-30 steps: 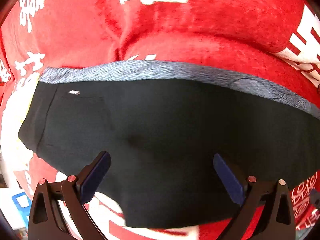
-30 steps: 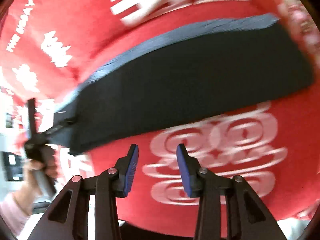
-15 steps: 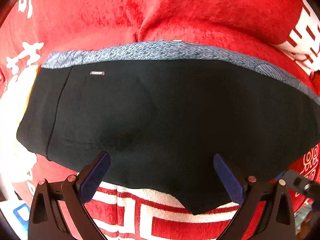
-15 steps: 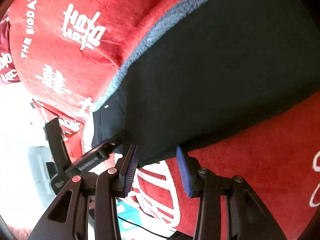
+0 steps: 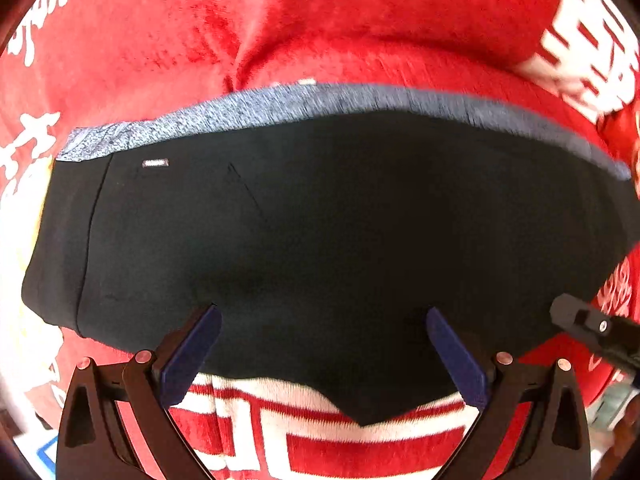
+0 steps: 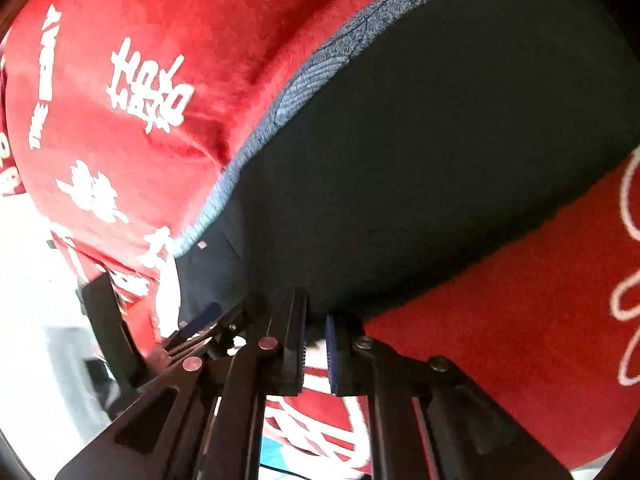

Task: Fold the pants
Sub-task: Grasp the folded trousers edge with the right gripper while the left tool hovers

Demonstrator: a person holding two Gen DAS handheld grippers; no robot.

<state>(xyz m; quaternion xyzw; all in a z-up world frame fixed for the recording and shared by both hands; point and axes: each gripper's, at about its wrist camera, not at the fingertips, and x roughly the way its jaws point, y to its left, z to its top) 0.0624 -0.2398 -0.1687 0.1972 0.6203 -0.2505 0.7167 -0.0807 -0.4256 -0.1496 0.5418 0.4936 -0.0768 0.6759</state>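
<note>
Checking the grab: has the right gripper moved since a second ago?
Yes. The right gripper came from over the red blanket to the black pants edge, jaws closing.

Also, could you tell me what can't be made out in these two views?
- Left wrist view: the label on the pants is too small to read.
- Right wrist view: whether the right gripper, jaws closing at the pants' edge, already pinches it; the tips cover it.
- Right wrist view: the pants' far end runs off the frame.

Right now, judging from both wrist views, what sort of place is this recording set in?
Probably a home, likely a bed or sofa: black pants lie on a plush red blanket printed with white characters, its soft surface rumpled. Nothing else of the room shows clearly.
</note>
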